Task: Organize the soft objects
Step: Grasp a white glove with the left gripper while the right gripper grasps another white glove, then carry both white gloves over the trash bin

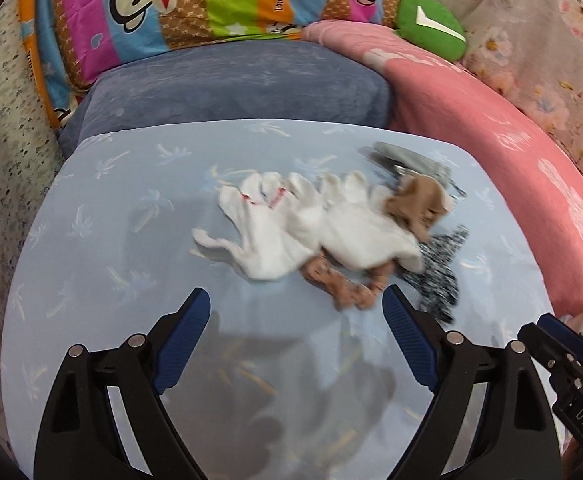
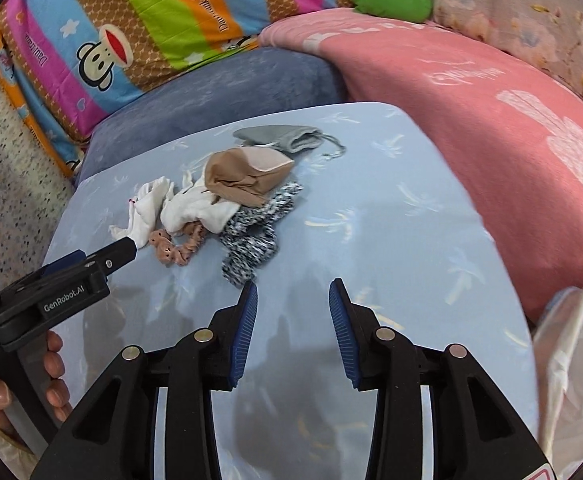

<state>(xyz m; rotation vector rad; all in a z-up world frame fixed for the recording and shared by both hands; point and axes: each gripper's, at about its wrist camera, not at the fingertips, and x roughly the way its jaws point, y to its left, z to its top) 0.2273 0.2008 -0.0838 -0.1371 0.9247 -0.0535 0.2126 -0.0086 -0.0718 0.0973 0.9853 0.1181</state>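
While poised over a light-blue cushion (image 2: 391,208), left gripper (image 1: 296,308) spread wide, right gripper (image 2: 293,300) part-open, both empty; tangled socks (image 2: 199,204) just ahead.

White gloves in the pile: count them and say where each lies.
2. One white glove at the pile's left end; the second white glove beside it, partly under the tan stocking. More may be hidden.

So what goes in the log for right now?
left gripper: open, empty | right gripper: open, empty | sock pile: untouched on blue sheet
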